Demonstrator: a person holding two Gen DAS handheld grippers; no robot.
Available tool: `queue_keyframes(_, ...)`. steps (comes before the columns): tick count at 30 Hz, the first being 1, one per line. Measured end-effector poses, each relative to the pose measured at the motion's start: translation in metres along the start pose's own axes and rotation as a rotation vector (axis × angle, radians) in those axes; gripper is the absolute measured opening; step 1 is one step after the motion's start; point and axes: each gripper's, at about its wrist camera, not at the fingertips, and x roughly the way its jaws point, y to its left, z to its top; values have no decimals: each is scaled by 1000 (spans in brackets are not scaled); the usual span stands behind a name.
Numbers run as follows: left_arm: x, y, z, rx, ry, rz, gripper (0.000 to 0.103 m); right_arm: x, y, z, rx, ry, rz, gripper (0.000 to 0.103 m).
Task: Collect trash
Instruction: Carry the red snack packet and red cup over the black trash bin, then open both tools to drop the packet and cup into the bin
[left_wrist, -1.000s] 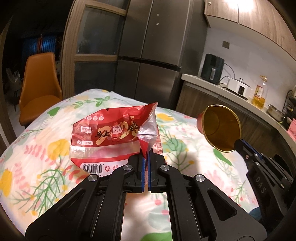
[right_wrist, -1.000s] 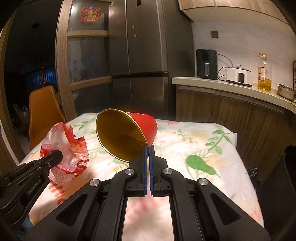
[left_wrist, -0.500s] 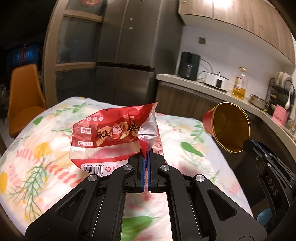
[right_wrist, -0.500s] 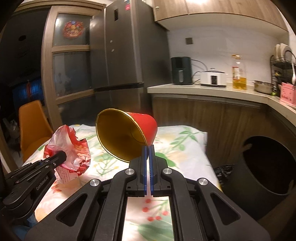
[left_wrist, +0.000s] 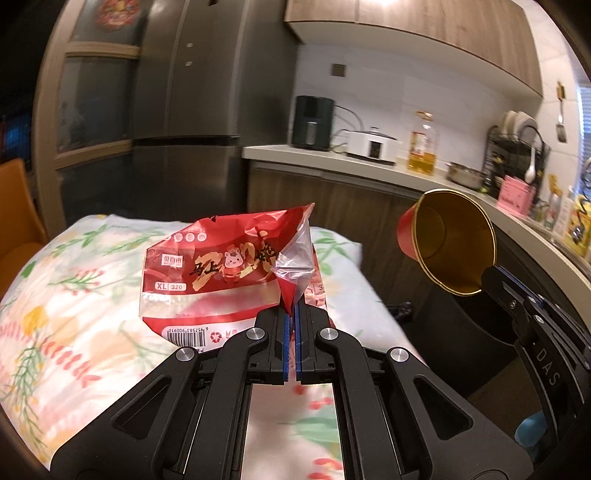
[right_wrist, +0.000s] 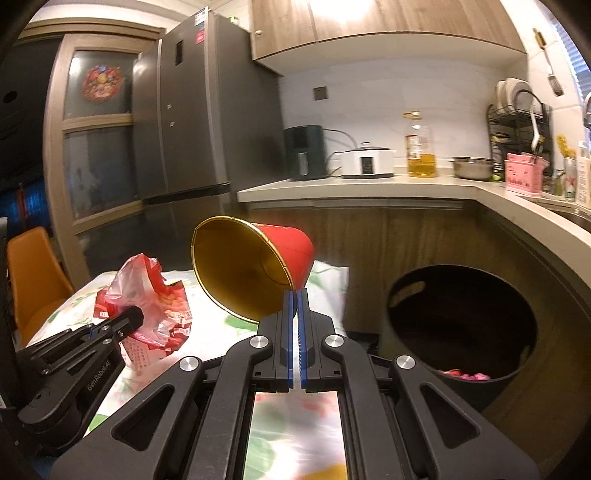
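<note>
Two pieces of trash are up in the air! The red plastic wrapper (left_wrist: 221, 273) hangs off the left gripper (left_wrist: 291, 314), whose jaws are clamped tight on a twisted corner of it, with the printed face and its barcode spread out to the left above the table with the floral cloth (left_wrist: 74, 325). Over on the other side, the red paper cup (right_wrist: 255, 266) with its gold lining is pinched by the rim in the right gripper (right_wrist: 295, 299), jaws closed hard on that thin edge. The cup lies tipped on its side, mouth swung to the left and toward the camera, base pointing away.

Both grippers point slightly downward and ride side by side. From the left wrist view the right gripper's black fingers come in from the lower right, holding the cup out past the table's edge. From the right wrist view the left gripper enters low on the left, the crumpled wrapper bunched at its tip over the table.

Down to the right sits the black bin (right_wrist: 461, 325), round mouth wide, some pink scraps visible at the bottom. It stands on the floor against the wooden cabinet fronts, just beside the table's corner. The cup is above the table edge, near the bin but not over it. Behind runs the counter (right_wrist: 369, 186) with an oil bottle (right_wrist: 421, 147) and the tall fridge (right_wrist: 192, 122).
</note>
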Motion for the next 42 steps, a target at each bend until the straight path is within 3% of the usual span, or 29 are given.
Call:
queue_keyframes(20,19,-103,10,125,-16,-200,1,-25,-86,7,96,-51,-210,3)
queue_keyframes(28,33,-149,15,175,-26,-322,1,-30,-118,10,138,-68,-299,3)
queue_keyframes(33,43,-175,15,202,-40,-391,1,-28,-135,10,157,-70,-335,3)
queue_keyframes(42,64,-196,11,218,-33,-448,1,-19,-156,11,181,-67,-364,3)
